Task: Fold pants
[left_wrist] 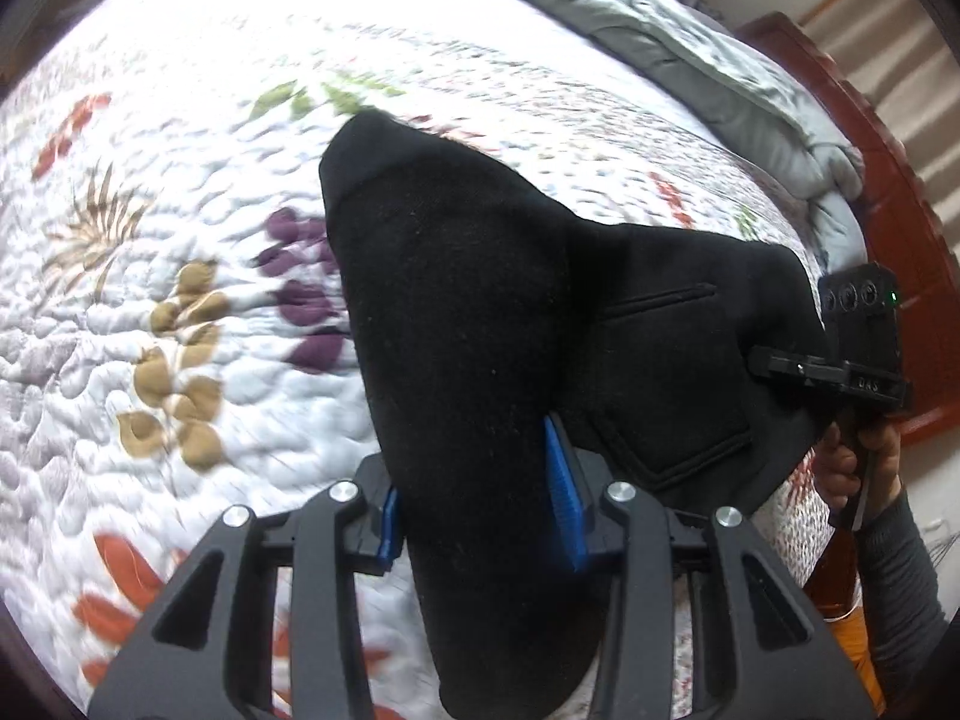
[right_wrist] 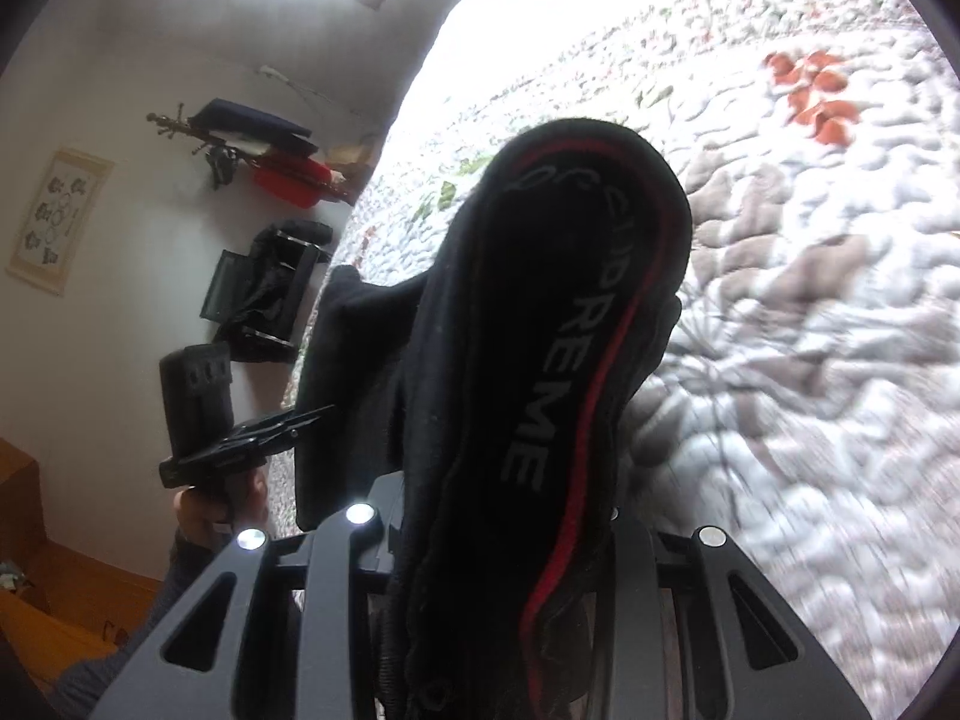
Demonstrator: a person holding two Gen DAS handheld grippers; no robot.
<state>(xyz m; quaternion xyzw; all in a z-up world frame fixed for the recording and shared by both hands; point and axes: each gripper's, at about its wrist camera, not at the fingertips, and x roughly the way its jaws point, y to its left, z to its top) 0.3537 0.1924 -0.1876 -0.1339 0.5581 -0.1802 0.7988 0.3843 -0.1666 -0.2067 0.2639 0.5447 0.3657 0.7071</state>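
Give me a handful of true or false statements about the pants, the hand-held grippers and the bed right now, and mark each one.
1. The left hand-held gripper is clamped on black fabric of the pants. True.
2. The pants are blue denim. False: they are black, with a red stripe and grey lettering on the waistband.
3. The right hand-held gripper holds the waistband end. True.
4. The bed is covered by a plain grey sheet. False: a white quilt with flower prints covers it.
5. A grey duvet lies bunched at the bed's far edge. True.
6. The pants lie fully flat on the quilt. False: both grippers hold them up.
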